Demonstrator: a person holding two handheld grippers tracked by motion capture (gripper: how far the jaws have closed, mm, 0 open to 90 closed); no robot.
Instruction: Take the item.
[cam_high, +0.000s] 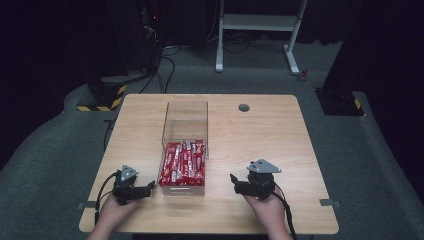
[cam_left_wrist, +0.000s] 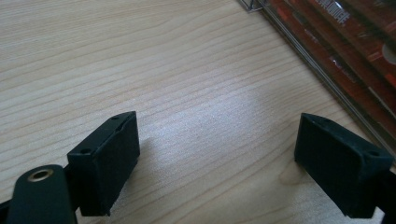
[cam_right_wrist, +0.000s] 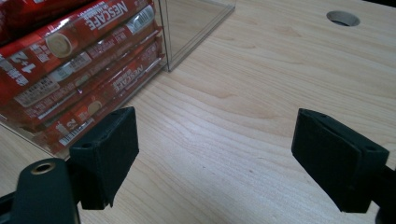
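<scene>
We flank a clear box of coffee sticks at the table's near edge.
Left gripper (cam_high: 148, 188) gapes wide, empty; the clear box (cam_high: 184, 120) runs near-to-far, its Nescafé sachets (cam_high: 184, 162) lying likewise; right gripper (cam_high: 233, 182) also gapes, empty.

Light wooden desk (cam_high: 270, 135) with a round cable hole (cam_high: 244, 107) near its far edge. Grey carpet floor (cam_high: 45, 165) surrounds it. A white metal frame (cam_high: 257, 25) stands beyond; black-and-yellow striped base (cam_high: 102, 97) at far left.
</scene>
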